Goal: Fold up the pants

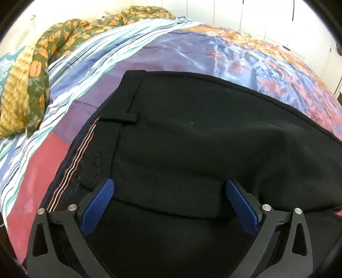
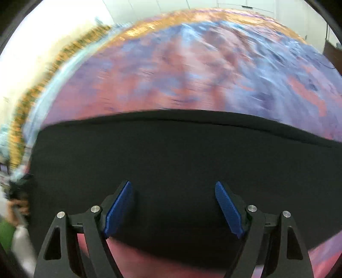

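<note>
Black pants (image 1: 192, 132) lie flat on a patterned bedspread (image 1: 181, 49). In the left wrist view the waistband with a belt loop (image 1: 128, 118) and an orange-and-white striped inner lining (image 1: 74, 169) runs down the left side. My left gripper (image 1: 170, 184) hovers over the pants beside the waistband, its blue pads (image 1: 97, 207) wide apart, with a fold of black cloth lying between them. In the blurred right wrist view my right gripper (image 2: 173, 184) is over the near edge of the pants (image 2: 181, 154), its jaws apart and the pads (image 2: 118, 209) not pressing the cloth.
A green and orange floral cloth with a mustard waffle-knit piece (image 1: 27, 70) is bunched at the far left of the bed. White cupboard doors (image 1: 277, 19) stand behind the bed. The bedspread (image 2: 192, 70) stretches beyond the pants.
</note>
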Motion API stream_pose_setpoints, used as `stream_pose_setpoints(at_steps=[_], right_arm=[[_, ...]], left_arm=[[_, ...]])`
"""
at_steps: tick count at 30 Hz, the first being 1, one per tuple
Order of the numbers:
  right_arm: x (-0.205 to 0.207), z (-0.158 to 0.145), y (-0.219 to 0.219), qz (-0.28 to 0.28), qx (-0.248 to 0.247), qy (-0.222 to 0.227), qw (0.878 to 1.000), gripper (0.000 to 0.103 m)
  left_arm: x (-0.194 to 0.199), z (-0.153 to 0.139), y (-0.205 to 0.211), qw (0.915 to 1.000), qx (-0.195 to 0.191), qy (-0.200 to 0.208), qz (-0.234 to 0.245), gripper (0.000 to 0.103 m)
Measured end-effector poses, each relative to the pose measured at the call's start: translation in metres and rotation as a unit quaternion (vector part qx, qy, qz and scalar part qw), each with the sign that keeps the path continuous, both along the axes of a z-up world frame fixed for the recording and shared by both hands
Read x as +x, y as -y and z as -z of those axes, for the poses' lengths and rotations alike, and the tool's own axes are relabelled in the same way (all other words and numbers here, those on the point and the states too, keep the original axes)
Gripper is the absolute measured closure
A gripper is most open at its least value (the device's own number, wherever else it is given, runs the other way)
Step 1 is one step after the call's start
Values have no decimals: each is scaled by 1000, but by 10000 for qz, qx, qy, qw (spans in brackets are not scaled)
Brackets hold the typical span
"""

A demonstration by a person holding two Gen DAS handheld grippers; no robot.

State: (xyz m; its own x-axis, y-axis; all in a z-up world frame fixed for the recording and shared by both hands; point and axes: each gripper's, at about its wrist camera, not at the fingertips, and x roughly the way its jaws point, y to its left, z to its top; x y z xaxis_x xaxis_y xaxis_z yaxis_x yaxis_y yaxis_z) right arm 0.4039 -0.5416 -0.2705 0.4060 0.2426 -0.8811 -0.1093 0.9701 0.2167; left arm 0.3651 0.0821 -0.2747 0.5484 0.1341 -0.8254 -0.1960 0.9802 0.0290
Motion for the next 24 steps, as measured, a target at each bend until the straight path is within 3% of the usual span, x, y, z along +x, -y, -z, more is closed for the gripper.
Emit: stream_pose_setpoints(at_steps=[1,2,4,7,9,13,18,19,21,22,24], right_arm=[[0,1,19,14,-111,117,9999,40],[1,2,51,323,-477,130,9983,40],[0,4,106,1036,-666,-103,9923,40],[-15,-9,179,2194,-1093,-231,9692,37],[-26,-19,206,2499,-831,-138,9646,37],[-26,-30,224,2667,-583,35,9620,25],[0,-19,226,2671,-734,-176,9607,25],[8,-13,223,2650,-714,-278,9612,28],[5,-16,212,2491,-583,-199,9665,70],[2,-24,204,2445,-738,-38,9668,98],[-17,-52,180,2035,-804,510,9744,98]], left_arm=[[0,1,0,10000,3,15,0,0],[0,1,0,10000,8,32,4,0],[0,2,2,10000,56,53,4,0],[1,3,5,9998,162,85,-6,0],[0,4,6,9997,193,122,-13,0],[-1,5,7,9995,252,178,-23,0],[-1,6,7,9994,290,203,-26,0],[-1,7,7,9993,298,211,-27,0],[-1,7,7,9993,305,221,-30,0],[-1,7,7,9993,303,228,-30,0],[-1,7,7,9993,293,238,-31,0]])
